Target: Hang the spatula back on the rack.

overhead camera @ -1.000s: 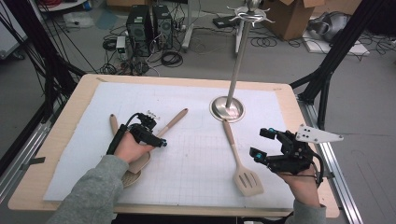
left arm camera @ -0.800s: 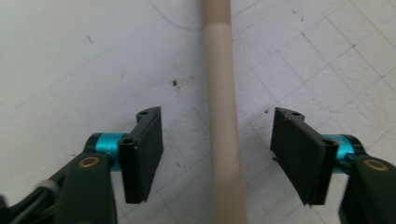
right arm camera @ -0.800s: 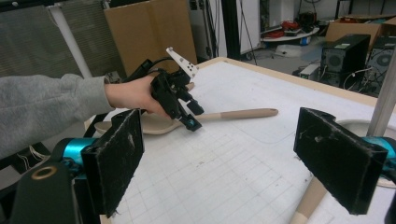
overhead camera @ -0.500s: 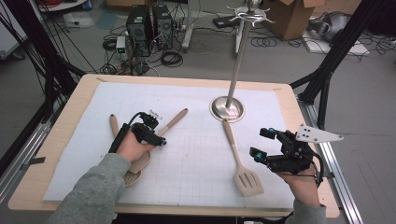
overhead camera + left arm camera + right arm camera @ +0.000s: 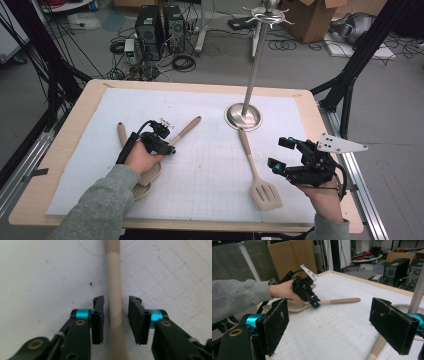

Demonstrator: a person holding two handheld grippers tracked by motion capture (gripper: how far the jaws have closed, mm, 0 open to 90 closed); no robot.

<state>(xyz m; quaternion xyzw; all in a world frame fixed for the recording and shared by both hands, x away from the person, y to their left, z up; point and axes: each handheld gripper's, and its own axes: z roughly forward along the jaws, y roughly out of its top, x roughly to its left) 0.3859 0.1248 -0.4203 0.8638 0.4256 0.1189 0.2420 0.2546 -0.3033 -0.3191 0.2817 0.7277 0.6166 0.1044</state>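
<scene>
You have three wooden utensils on the desk [image 5: 80, 107]: two spoons [image 5: 186, 130] [image 5: 121, 135] at left, one slotted spatula [image 5: 260, 185] at right. One metal hanging stand [image 5: 243, 116] sits far centre. You hold two hand-held grippers, one left [image 5: 170, 145], one right [image 5: 281, 154]. On the floor beyond: two computer towers [image 5: 160, 27].

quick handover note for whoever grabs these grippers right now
Left gripper: down on the mat, jaws have just been closing around the wooden spoon handle, small gaps remain either side, not yet clamped.
Right gripper: open, empty, hovering beside the slotted spatula.
Utensil stand sits at the back of the mat; another wooden utensil lies by the left hand.
Done: spoon lined up. Left: finish the grip, lift; hanging it on the stand is likely.
</scene>
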